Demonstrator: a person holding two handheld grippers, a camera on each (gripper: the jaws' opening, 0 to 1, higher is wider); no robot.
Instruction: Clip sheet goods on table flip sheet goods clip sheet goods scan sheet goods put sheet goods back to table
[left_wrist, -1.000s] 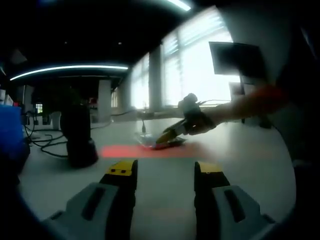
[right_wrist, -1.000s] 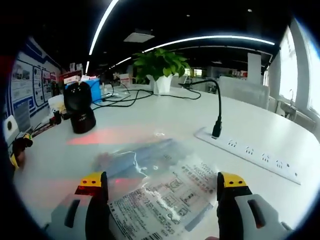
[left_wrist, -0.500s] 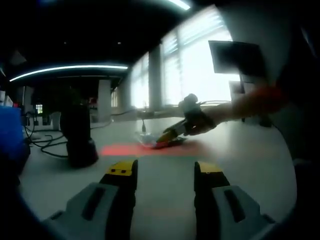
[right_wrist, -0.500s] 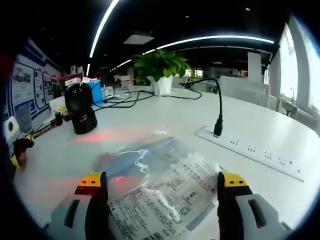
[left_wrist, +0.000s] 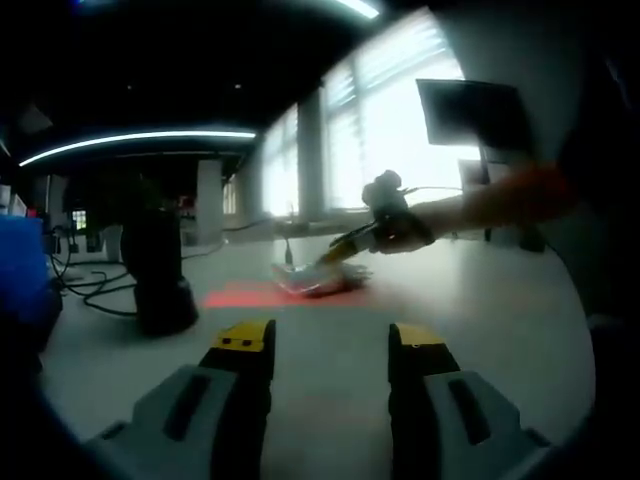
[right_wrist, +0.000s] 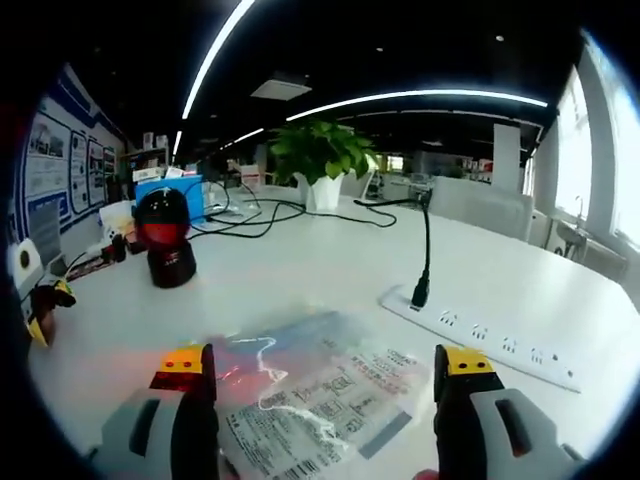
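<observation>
The sheet goods, a flat clear plastic packet (right_wrist: 318, 398) with a printed label, lies on the white table (right_wrist: 300, 270). My right gripper (right_wrist: 325, 365) hangs open above it, one jaw over each side of the packet. In the left gripper view a hand holds that right gripper (left_wrist: 345, 245) a little above the packet (left_wrist: 315, 282), which lies by a red patch of scanner light. The black scanner (right_wrist: 168, 245) stands at the left with a red glow in its window. My left gripper (left_wrist: 330, 340) is open, low over bare table and short of the packet.
A white power strip (right_wrist: 485, 342) with a black plug and cable (right_wrist: 421, 285) lies right of the packet. A potted plant (right_wrist: 318, 158), a blue box (right_wrist: 170, 190) and loose cables stand at the back. A dark monitor (left_wrist: 470, 115) sits before bright windows.
My right gripper has lifted up and away from the packet, which stays flat on the table. The left gripper has not moved.
</observation>
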